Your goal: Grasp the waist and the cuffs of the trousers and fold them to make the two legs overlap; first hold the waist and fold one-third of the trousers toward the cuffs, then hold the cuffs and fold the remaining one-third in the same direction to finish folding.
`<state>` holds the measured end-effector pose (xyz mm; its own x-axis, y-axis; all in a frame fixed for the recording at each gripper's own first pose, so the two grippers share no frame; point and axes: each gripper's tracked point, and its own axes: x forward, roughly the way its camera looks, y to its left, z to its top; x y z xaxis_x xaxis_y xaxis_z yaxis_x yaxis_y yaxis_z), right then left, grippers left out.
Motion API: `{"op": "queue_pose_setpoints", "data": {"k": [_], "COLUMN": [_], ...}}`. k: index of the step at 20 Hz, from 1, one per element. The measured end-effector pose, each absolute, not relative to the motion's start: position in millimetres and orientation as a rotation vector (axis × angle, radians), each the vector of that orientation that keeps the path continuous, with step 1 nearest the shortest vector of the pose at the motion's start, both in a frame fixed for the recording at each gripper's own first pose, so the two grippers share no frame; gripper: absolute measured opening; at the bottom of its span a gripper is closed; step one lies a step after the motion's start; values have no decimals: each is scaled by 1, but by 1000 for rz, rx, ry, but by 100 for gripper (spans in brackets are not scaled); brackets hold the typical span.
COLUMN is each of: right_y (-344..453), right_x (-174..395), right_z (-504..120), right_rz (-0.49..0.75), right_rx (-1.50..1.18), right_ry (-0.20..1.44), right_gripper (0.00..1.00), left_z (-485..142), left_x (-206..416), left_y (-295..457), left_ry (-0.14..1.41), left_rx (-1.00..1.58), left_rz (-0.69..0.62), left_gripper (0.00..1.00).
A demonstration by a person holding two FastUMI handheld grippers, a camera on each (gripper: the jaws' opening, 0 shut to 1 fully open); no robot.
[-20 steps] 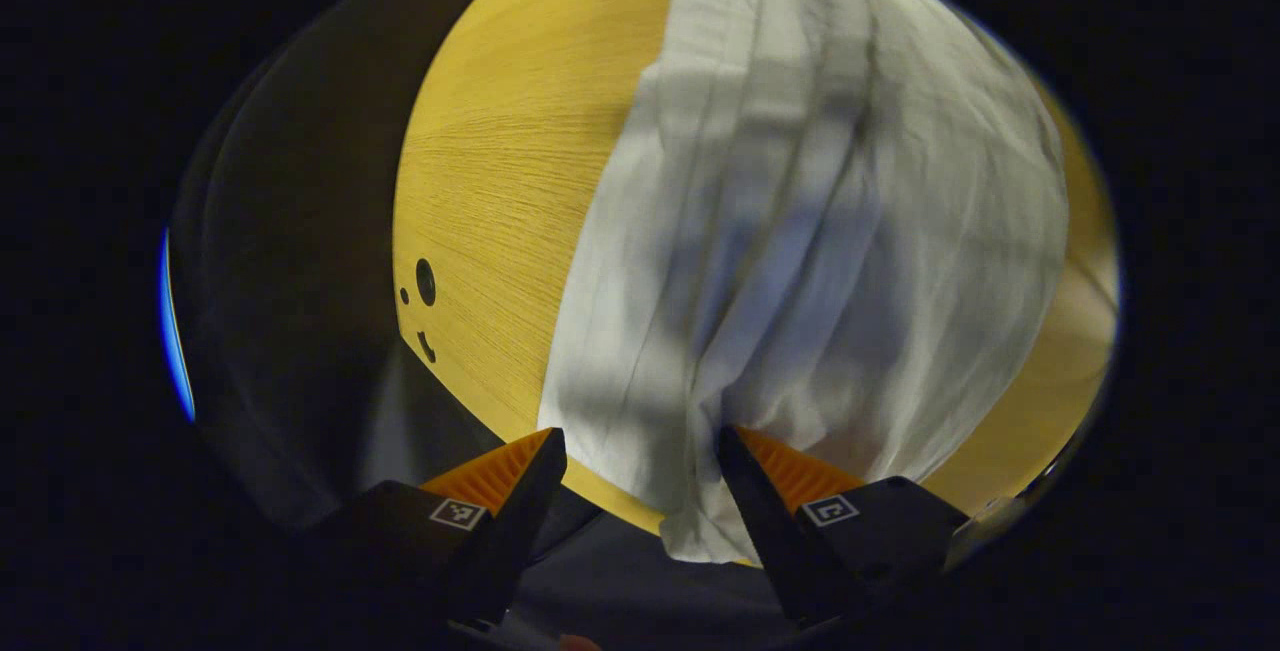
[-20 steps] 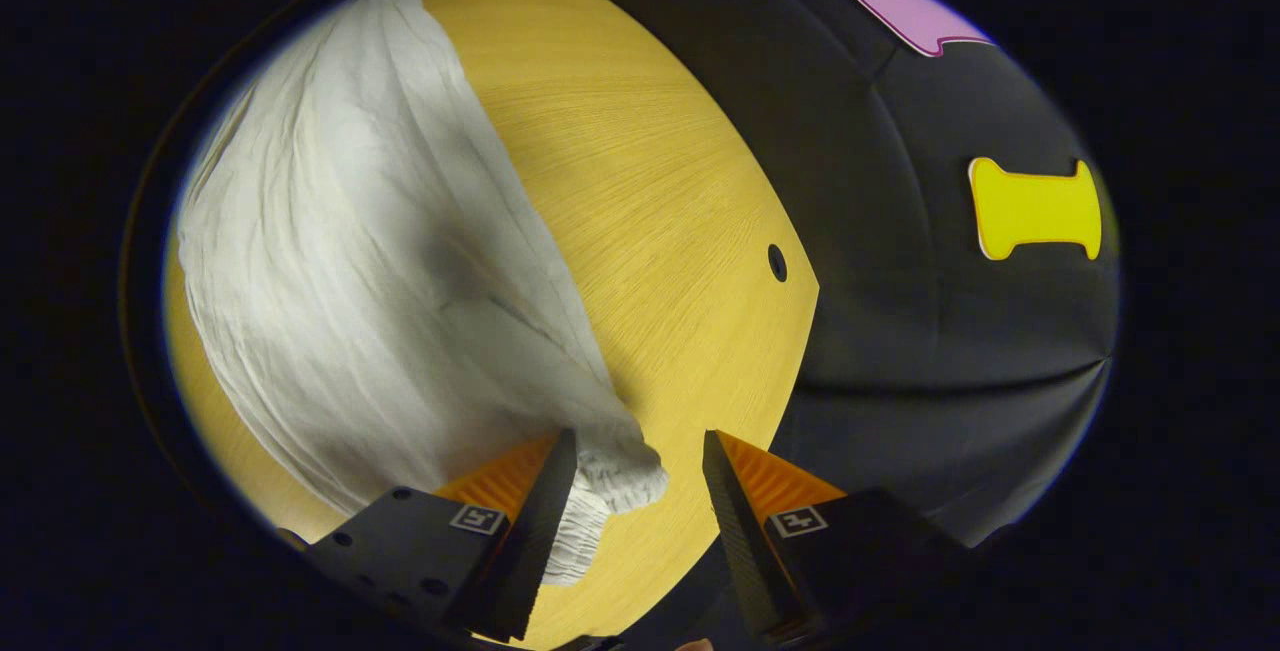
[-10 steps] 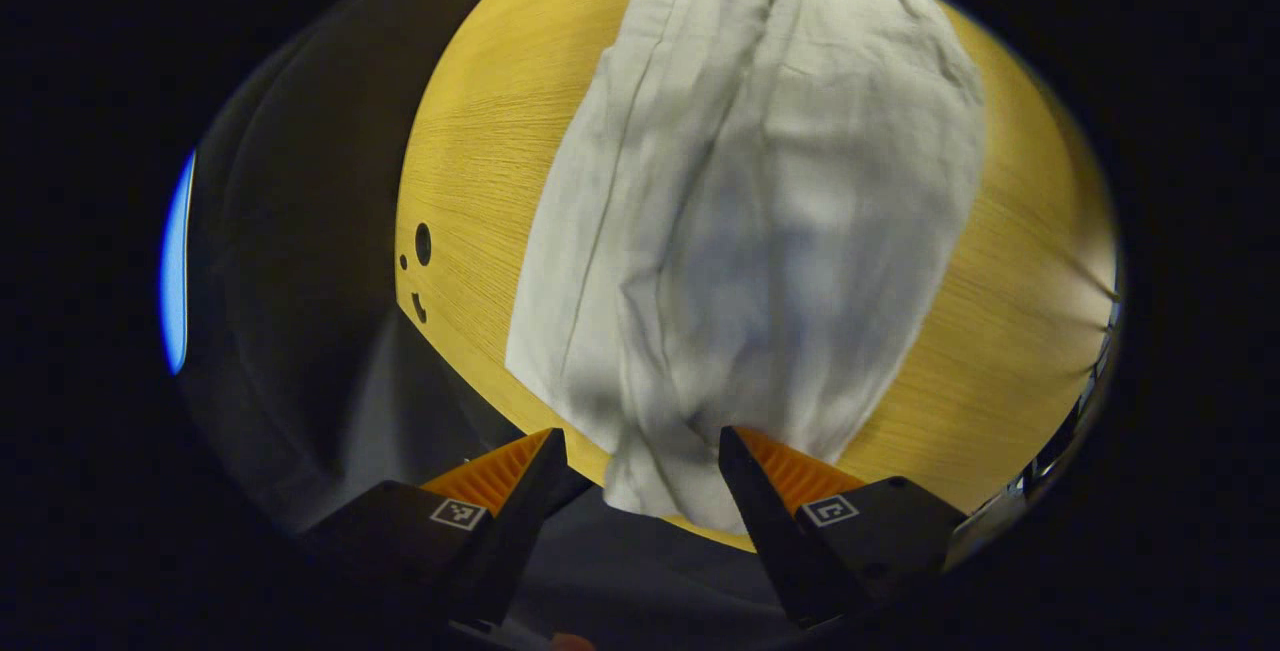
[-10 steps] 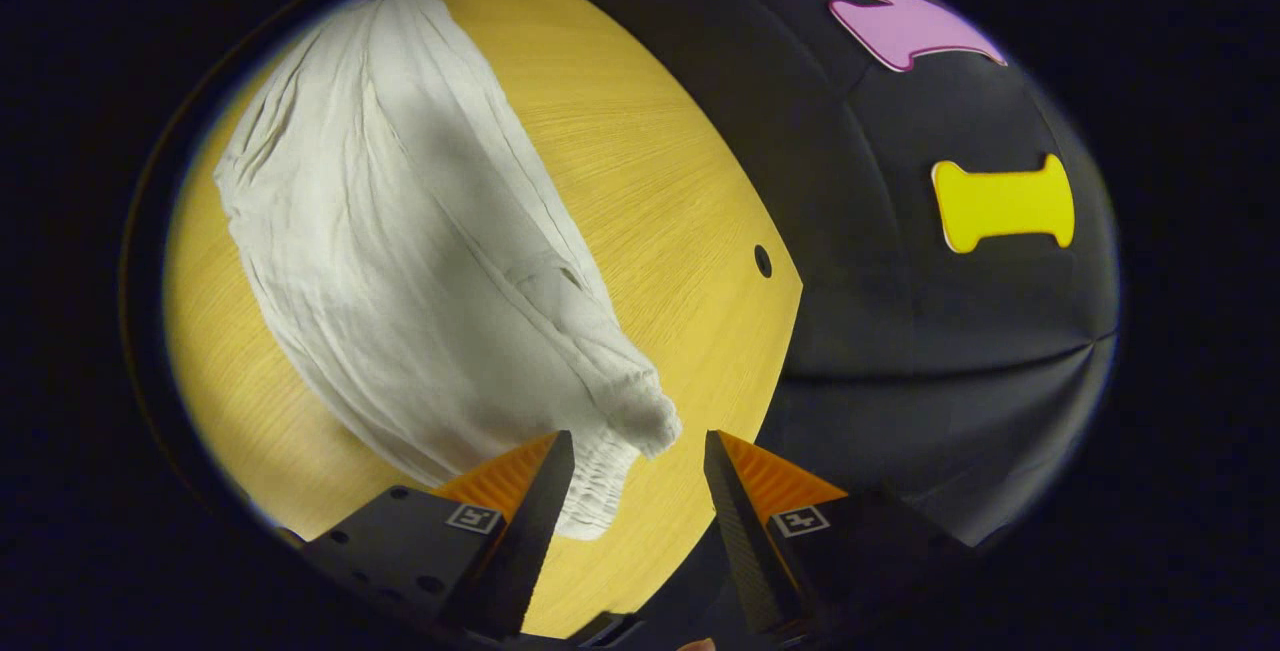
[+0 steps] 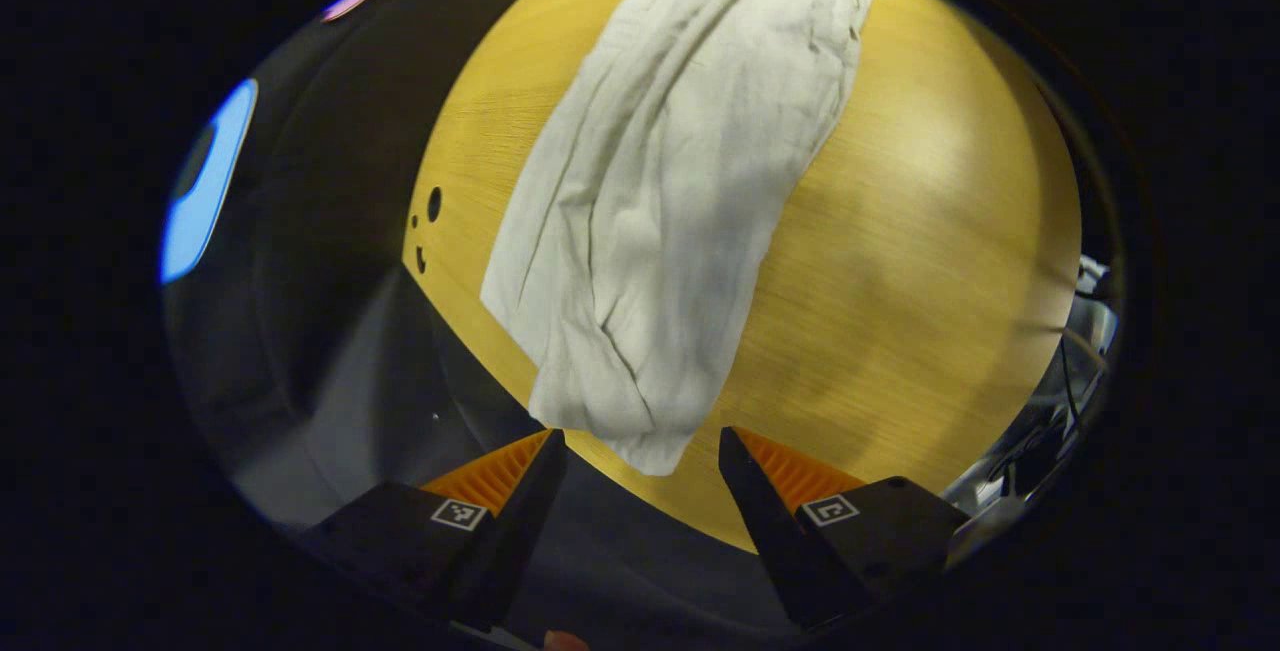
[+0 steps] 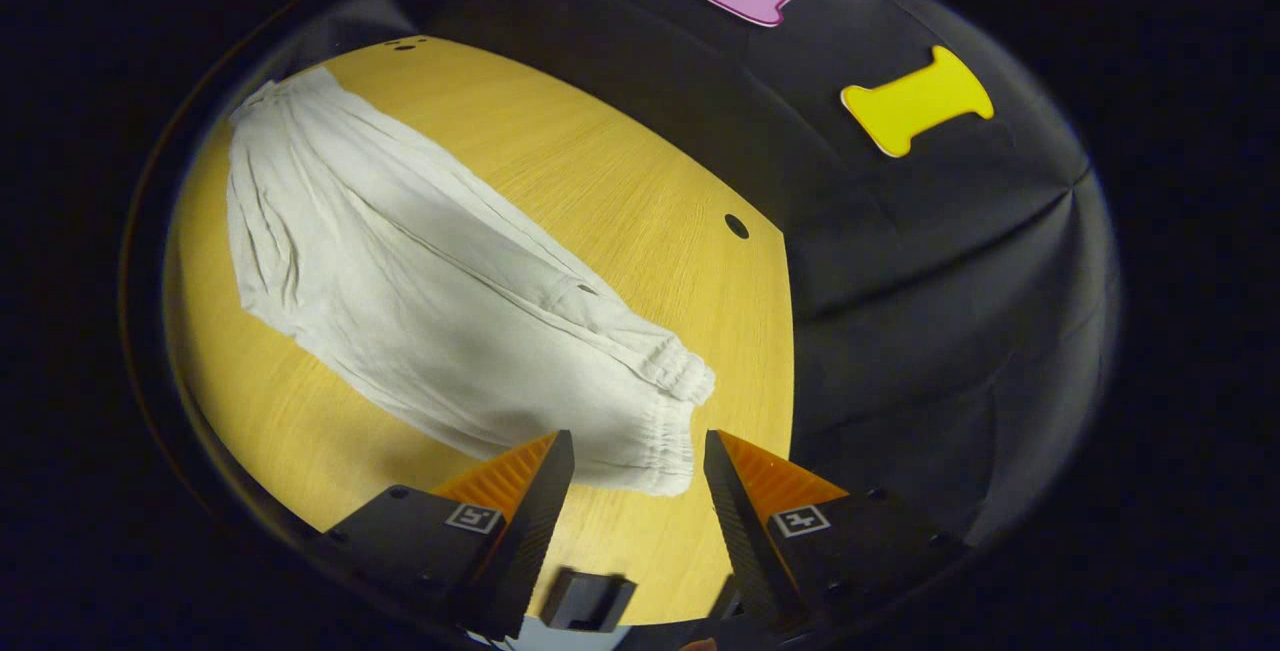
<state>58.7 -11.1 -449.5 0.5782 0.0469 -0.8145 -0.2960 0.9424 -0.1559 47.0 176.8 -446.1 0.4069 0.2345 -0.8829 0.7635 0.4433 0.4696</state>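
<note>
White trousers lie flat and lengthwise on the yellow wooden table, the two legs lying one on the other. In the left gripper view their narrow near end reaches the table's edge, just beyond my left gripper, which is open and holds nothing. In the right gripper view the trousers stretch away to the upper left, and the gathered elastic waistband lies just beyond my right gripper. This one is open too, above the table, gripping nothing.
Black cloth walls close in the booth behind the table. Small round holes mark the tabletop near its corners. Cables hang off the table's right side in the left gripper view. A small dark part shows below my right fingers.
Both grippers have drawn back and up from the trousers' ends. The cloth that bunched up around the fingers now lies flat and farther off.
</note>
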Motion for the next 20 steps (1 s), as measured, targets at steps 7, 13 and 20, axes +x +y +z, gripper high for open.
{"op": "queue_pose_setpoints", "data": {"k": [7, 13, 20], "right_y": [19, 18, -1], "right_x": [33, 24, 44], "right_z": [-445, -461, -500], "right_rz": [42, -167, -381], "right_rx": [105, 524, 895], "right_ry": [941, 962, 967], "right_gripper": [82, 83, 83], "left_z": [-420, -423, -424], "left_x": [46, 41, 37], "left_y": [134, 108, 92], "left_ry": [1005, 958, 905], "left_rx": [651, 288, -108], "left_rz": [-263, -142, -2], "left_gripper": [97, 98, 98]}}
